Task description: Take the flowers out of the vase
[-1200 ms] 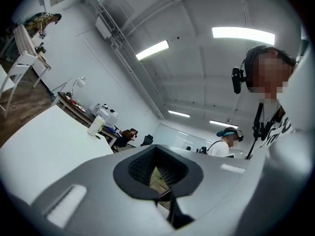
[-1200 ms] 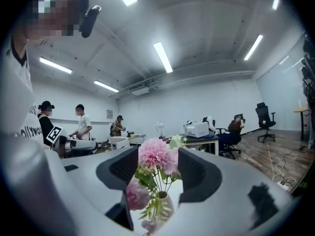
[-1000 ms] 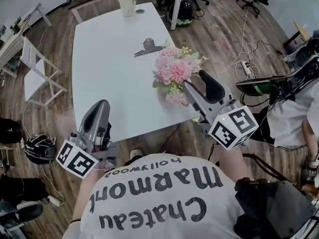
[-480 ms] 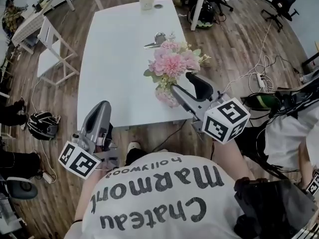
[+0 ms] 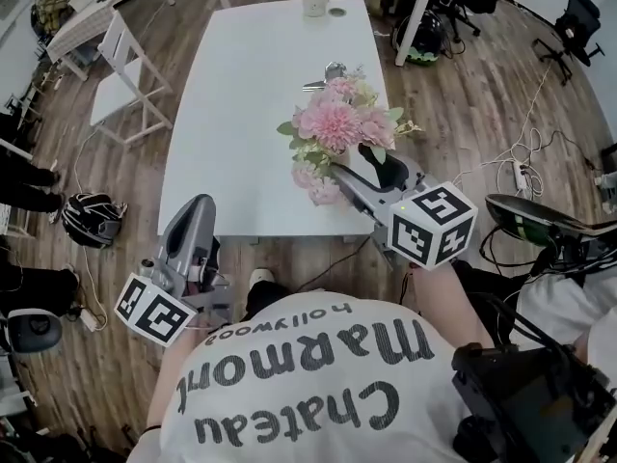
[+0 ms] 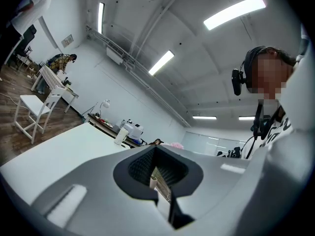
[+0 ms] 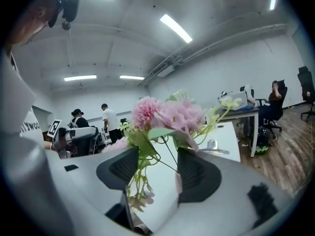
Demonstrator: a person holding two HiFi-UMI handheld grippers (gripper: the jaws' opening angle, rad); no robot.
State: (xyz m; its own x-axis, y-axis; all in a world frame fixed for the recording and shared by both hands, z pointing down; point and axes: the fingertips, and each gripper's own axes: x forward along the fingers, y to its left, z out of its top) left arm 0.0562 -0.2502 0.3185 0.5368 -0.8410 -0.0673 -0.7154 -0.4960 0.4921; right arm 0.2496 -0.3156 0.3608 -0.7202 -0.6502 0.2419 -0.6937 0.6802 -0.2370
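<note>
1. Left gripper [image 5: 196,206]: nearest, held off the table's near edge, jaws clenched on nothing, well apart from the work.
2. Right gripper [image 5: 360,166]: jaws released and standing apart, thin stems passing between them; no pad visibly presses a stem.
3. Flowers [image 5: 334,123]: just beyond the right gripper's tips, near the right edge of the white table [image 5: 241,114]. The stems run down towards the gripper's throat. No vase can be made out.
4. Judgement: the right gripper is far nearer and must close before lifting.
</note>
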